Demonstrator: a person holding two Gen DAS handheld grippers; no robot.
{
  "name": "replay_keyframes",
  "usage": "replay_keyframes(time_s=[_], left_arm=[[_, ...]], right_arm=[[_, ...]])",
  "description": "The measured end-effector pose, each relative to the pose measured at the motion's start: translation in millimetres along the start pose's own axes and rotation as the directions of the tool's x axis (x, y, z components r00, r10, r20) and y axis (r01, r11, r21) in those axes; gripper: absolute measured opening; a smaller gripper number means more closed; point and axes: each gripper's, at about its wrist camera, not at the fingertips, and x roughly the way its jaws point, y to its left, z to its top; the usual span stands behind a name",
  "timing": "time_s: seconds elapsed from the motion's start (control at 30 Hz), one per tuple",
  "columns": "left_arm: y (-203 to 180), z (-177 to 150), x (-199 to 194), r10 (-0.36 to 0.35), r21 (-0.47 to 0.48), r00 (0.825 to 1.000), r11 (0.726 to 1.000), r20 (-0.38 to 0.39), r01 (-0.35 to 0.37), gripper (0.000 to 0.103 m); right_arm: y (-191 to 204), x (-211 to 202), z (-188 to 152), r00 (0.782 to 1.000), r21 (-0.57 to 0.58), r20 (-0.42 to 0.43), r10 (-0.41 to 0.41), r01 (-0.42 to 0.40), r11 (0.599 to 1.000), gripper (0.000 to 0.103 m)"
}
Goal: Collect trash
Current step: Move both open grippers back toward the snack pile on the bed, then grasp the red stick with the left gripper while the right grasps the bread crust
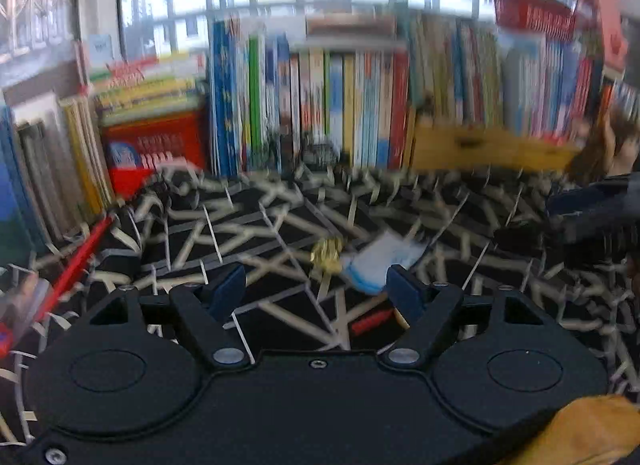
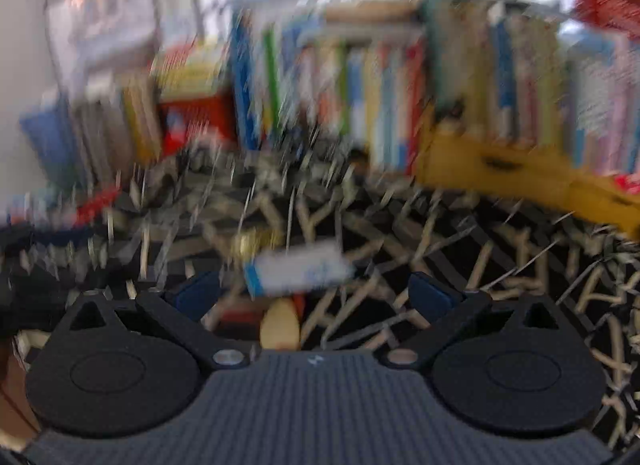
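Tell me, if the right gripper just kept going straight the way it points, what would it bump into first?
Probably the white and blue wrapper, lying on the patterned tablecloth just ahead of the open right gripper. The picture is blurred, so depth is uncertain.

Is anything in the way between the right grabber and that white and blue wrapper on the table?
Nothing visible blocks it. The white and blue wrapper lies just ahead of the open right gripper on the patterned tablecloth. A gold crumpled scrap sits beside the wrapper, on its left and off the path. The picture is blurred.
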Motion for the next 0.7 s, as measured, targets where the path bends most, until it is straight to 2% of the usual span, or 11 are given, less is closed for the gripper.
replay_keyframes(time_s=[0.07,0.2,0.23,0.27,0.33,0.47,0.6,0.7], left_arm=[[-2,-9,24,-0.027,0.036,0.999,0.999,-0.03,0.028,0.073],[-6,-21,65,-0.1,0.09,0.989,0.99,-0.112,0.11,0.067],[-8,-22,76,-0.12,0.1,0.982,0.986,-0.147,0.135,0.061],[-9,-25,87,-0.144,0.113,0.971,0.979,-0.19,0.168,0.047],[-13,-28,98,-0.171,0.133,0.957,0.969,-0.236,0.206,0.037],[-15,-32,112,-0.219,0.161,0.939,0.95,-0.267,0.267,0.034],[-18,-32,121,-0.228,0.198,0.932,0.937,-0.284,0.289,0.032],[-17,-29,126,-0.236,0.176,0.929,0.94,-0.285,0.293,0.032]], right_arm=[[4,28,-17,0.998,-0.048,-0.053,0.02,-0.023,0.999,0.103],[9,60,-42,0.994,-0.092,-0.091,0.06,-0.068,0.993,0.103],[10,65,-45,0.993,-0.108,-0.093,0.07,-0.08,0.991,0.103],[11,68,-47,0.992,-0.114,-0.094,0.084,-0.094,0.989,0.103],[12,73,-51,0.99,-0.106,-0.093,0.109,-0.119,0.987,0.101],[14,80,-52,0.994,-0.119,-0.067,0.088,-0.095,0.988,0.092],[14,90,-51,0.989,-0.143,-0.078,0.123,-0.133,0.981,0.078],[18,98,-52,0.981,-0.163,-0.137,0.139,-0.161,0.974,0.075]])
